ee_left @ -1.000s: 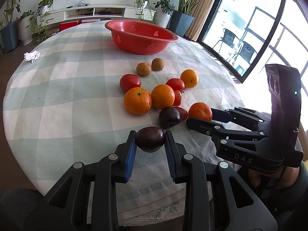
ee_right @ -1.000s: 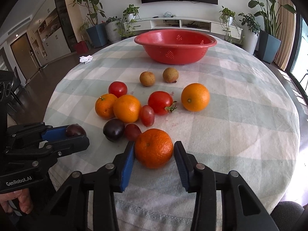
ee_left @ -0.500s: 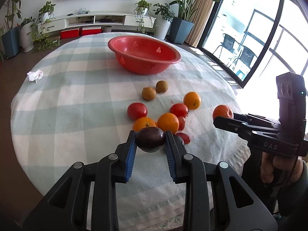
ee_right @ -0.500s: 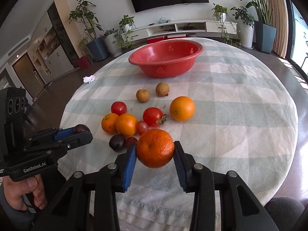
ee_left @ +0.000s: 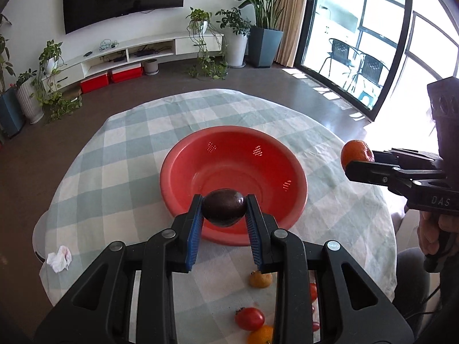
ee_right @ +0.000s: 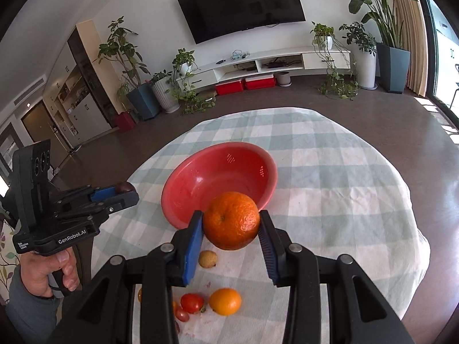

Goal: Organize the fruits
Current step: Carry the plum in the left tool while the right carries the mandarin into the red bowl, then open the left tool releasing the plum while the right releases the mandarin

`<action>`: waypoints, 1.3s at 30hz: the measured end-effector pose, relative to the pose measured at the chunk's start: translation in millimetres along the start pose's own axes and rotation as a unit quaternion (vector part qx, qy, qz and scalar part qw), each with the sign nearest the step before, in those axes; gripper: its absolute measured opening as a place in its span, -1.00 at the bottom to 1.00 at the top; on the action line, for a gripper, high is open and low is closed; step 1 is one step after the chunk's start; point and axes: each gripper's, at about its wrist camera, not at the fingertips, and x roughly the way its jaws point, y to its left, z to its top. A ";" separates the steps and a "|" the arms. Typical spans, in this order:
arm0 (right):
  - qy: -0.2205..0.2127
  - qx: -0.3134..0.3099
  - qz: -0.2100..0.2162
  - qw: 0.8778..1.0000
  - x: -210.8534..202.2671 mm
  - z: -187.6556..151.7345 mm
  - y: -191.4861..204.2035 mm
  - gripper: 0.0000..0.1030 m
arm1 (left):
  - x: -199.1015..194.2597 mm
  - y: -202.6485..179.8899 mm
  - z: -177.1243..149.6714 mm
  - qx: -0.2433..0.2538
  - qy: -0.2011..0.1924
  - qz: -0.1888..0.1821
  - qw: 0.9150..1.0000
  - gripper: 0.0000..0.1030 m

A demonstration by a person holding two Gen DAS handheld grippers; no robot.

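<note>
While the left gripper clamps a dark plum between its narrowly set blue pads, the red basin sits just beyond and beneath it on the checked tablecloth, a television on the wall behind. Off to the basin's right hangs the right gripper. In the right wrist view, that gripper pinches an orange, the basin directly behind it, with loose fruit nearer than the basin.

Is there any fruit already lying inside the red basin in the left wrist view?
No: the red basin shows only its bare inner wall and floor, and the dark plum is gripped in the left claw.
</note>
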 end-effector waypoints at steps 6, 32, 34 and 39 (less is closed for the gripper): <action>0.058 -0.044 -0.028 0.997 64.2 26.6 11.1 -0.21 | 72.9 7.4 18.3 0.006 0.069 -0.005 0.998 -0.48; 0.147 -0.167 -0.070 0.972 148.8 3.6 28.0 0.02 | 143.6 10.4 10.9 0.047 0.104 0.031 0.993 -0.41; 0.145 -0.173 -0.073 0.971 148.6 2.3 29.2 0.05 | 143.2 9.7 10.4 0.049 0.103 0.032 0.993 -0.41; 0.140 -0.169 -0.077 0.973 144.5 2.9 26.3 0.12 | 137.7 9.1 9.9 0.044 0.098 0.024 0.994 -0.40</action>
